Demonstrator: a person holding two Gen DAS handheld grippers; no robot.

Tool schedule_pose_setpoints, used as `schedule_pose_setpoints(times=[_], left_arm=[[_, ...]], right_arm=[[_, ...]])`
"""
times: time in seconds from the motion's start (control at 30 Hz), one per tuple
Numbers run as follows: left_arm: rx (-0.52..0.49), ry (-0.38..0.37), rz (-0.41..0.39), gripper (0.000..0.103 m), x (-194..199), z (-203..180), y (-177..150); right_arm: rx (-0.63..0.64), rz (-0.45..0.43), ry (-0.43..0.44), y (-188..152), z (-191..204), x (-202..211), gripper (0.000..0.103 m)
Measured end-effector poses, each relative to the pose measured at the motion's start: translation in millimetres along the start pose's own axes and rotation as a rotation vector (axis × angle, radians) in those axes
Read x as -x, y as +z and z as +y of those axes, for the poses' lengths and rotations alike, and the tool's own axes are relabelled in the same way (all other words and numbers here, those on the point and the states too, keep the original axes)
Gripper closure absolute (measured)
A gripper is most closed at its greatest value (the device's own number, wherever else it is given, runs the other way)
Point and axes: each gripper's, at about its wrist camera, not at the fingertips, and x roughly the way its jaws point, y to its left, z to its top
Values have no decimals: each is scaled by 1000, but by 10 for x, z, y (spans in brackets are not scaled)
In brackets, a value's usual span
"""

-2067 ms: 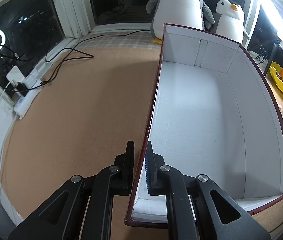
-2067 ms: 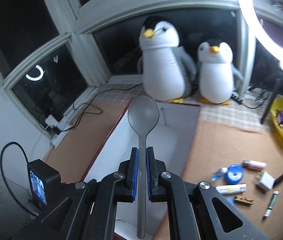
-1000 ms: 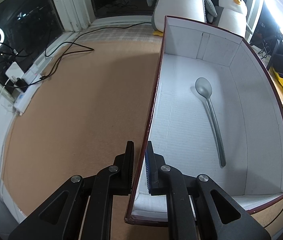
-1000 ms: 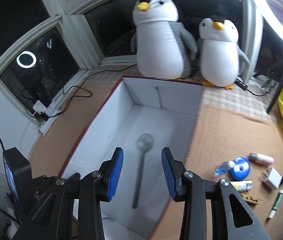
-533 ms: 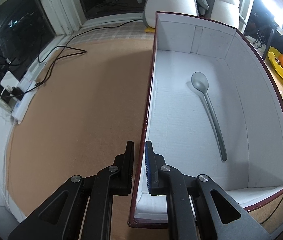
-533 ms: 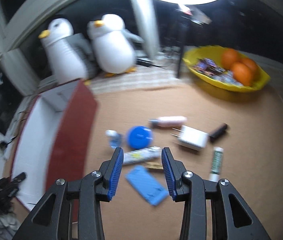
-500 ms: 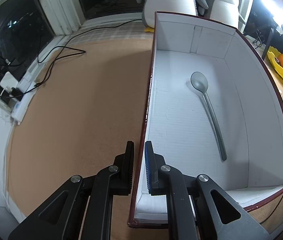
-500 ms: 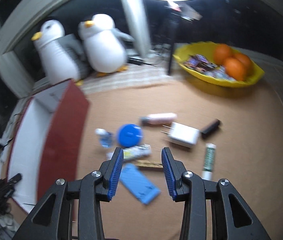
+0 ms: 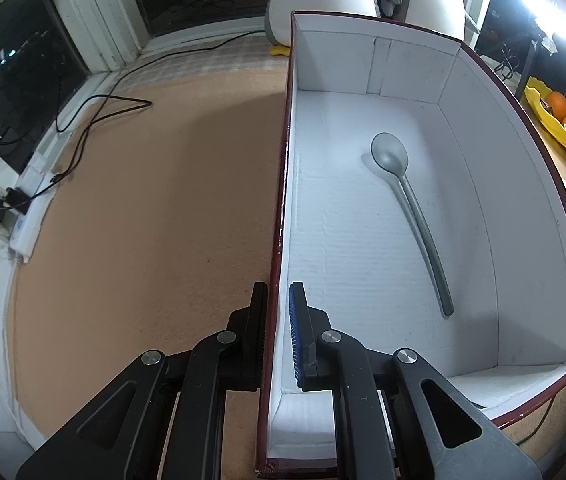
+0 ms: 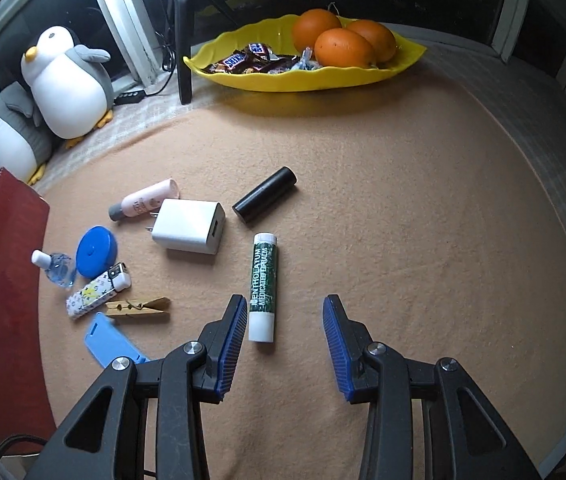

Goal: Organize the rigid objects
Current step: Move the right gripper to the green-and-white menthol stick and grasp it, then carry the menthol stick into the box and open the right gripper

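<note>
My left gripper [image 9: 278,312] is shut on the left wall of the red box [image 9: 281,216], whose inside is white. A grey spoon [image 9: 411,212] lies on the box floor. My right gripper [image 10: 285,320] is open and empty, low over the tan cloth. A green lip balm stick [image 10: 263,284] lies just inside its left finger. Beyond lie a white charger [image 10: 189,226], a black tube [image 10: 265,194], a pink tube [image 10: 143,200], a blue round lid [image 10: 96,251], a small clear bottle [image 10: 57,268], a patterned lighter [image 10: 97,290], a wooden clothespin [image 10: 139,306] and a blue flat piece [image 10: 111,344].
The box's red outer wall [image 10: 3,304] stands at the left of the right wrist view. A yellow dish [image 10: 307,70] with oranges and candy sits at the back. Two plush penguins [image 10: 71,84] stand by the window. Cables and a power strip [image 9: 27,220] lie left of the box.
My right gripper let go of the spoon in the box, then swung right and down over the small items. My left gripper kept its hold on the box wall.
</note>
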Motion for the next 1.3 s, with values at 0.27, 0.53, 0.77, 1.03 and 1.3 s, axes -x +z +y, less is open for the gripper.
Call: schedule_pose_setpoints(times=[0.27, 0.53, 0.77, 1.03, 1.3], left_arm=[[-14, -16, 3, 91, -10, -13, 9], [-1, -21, -3, 91, -5, -14, 13], [24, -24, -12, 91, 14, 5, -6], [48, -22, -19, 91, 74, 20, -57], [77, -7, -33, 91, 159, 62, -93]], right_arm=[[34, 37, -31, 57, 198, -228, 67], [68, 39, -45, 67, 229, -353, 89], [89, 6, -51, 70, 297, -181, 89], [187, -109, 75, 56, 772, 456, 89], [356, -178, 231, -60, 1498, 954, 89]])
